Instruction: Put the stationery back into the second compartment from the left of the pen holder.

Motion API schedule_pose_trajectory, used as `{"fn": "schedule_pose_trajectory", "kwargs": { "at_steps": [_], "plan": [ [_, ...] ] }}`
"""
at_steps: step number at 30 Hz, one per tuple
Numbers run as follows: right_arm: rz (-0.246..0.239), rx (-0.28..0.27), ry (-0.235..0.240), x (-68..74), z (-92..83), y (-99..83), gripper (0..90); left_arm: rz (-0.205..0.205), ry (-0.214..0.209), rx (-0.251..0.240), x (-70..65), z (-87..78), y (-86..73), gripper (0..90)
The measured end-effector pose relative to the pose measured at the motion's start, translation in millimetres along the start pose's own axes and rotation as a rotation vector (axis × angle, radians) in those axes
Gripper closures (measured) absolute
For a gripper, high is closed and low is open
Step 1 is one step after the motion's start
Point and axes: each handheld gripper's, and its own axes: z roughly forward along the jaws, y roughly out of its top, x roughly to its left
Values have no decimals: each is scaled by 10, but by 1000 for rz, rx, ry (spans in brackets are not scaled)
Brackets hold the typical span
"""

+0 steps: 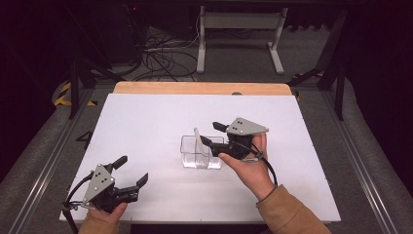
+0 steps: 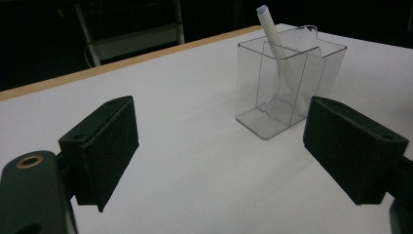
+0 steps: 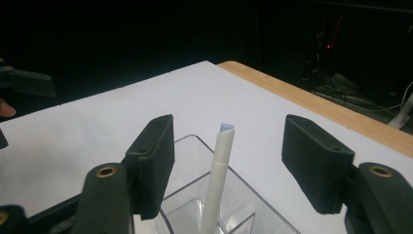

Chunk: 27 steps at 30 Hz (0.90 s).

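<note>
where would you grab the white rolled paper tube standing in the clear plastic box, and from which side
Grip the white rolled paper tube on its bare upper end, the part above the rim of the clear plastic divided box. Come from above, probably with the open right gripper, which is already beside it. The tube leans in one compartment, and the box walls shield its lower part, so a side approach low down looks blocked.

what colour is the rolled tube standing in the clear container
White. The rolled paper tube shows best in the left gripper view, leaning inside the clear container.
</note>
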Motion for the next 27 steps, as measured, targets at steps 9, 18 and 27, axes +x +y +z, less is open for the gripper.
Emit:
{"fn": "schedule_pose_trajectory", "kwargs": {
  "at_steps": [9,18,27],
  "plan": [
    [-44,-31,17,-10,-122,57,329,3,6,-2,5,-8,0,137],
    [-92,-78,29,-52,-392,40,302,-1,3,0,1,-3,-2,136],
    [-102,-72,30,-142,-642,-85,275,2,2,-3,-2,-3,0,135]
  ]
}}
